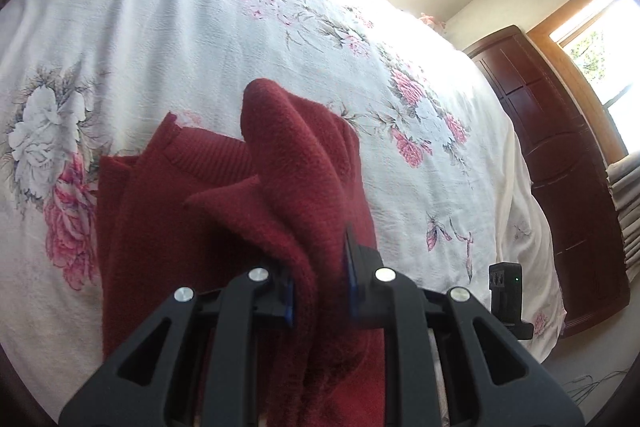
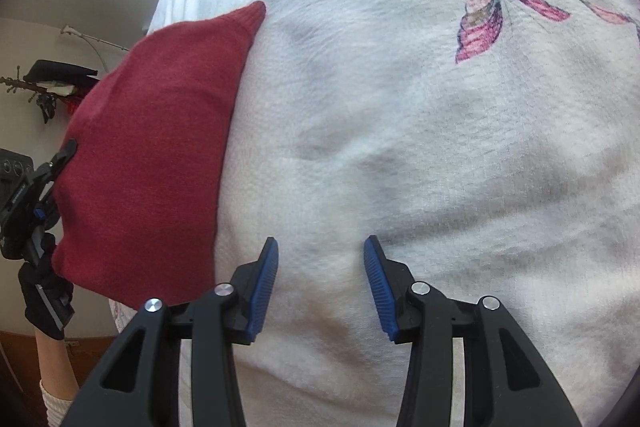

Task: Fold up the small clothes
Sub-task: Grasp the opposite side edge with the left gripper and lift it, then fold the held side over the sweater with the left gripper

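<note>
- Left view: the left gripper (image 1: 320, 283) pinches a bunched fold of the dark red knitted sweater (image 1: 224, 211) on the white flowered bedspread (image 1: 168, 27)
- Right view: the right gripper (image 2: 320, 287) has jaws spread wide over bare bedspread; only here a black-gloved hand (image 2: 44, 297) shows, far left

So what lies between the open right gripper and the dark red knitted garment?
Only bare floral bedspread lies between the right gripper and the red knitted garment, as the right wrist view shows.
</note>
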The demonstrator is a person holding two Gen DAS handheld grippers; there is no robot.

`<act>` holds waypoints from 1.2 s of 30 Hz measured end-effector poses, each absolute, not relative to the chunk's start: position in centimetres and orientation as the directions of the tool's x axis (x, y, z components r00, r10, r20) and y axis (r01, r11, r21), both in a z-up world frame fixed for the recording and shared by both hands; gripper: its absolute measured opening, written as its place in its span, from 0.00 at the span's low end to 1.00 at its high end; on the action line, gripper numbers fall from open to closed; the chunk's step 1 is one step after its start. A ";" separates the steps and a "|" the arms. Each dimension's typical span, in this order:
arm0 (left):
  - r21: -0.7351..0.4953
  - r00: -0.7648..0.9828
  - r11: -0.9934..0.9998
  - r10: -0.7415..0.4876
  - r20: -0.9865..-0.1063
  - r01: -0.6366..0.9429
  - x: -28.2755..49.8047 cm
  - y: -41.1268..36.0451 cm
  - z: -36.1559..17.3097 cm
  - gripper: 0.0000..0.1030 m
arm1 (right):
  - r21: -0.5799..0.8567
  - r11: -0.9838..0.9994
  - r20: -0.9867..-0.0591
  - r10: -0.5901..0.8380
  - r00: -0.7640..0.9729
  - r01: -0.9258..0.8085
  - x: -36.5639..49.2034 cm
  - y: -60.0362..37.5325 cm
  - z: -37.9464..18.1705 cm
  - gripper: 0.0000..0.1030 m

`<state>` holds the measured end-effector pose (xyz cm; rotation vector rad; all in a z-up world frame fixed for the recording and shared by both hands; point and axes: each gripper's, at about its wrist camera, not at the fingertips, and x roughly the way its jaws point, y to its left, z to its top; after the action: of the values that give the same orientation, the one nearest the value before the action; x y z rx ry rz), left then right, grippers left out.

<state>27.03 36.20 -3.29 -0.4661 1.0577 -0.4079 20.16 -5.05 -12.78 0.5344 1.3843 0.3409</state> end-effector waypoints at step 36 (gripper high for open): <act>-0.540 0.325 0.837 -0.488 -0.810 -0.088 16.7 45.0 -9.3 0.57 | 0.668 0.722 -0.731 0.682 0.024 -0.178 21.3 9.2 -12.7 0.57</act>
<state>16.68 44.96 -9.26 -0.5514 1.2270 -0.2802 21.27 9.23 -12.69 0.4520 1.3978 0.7016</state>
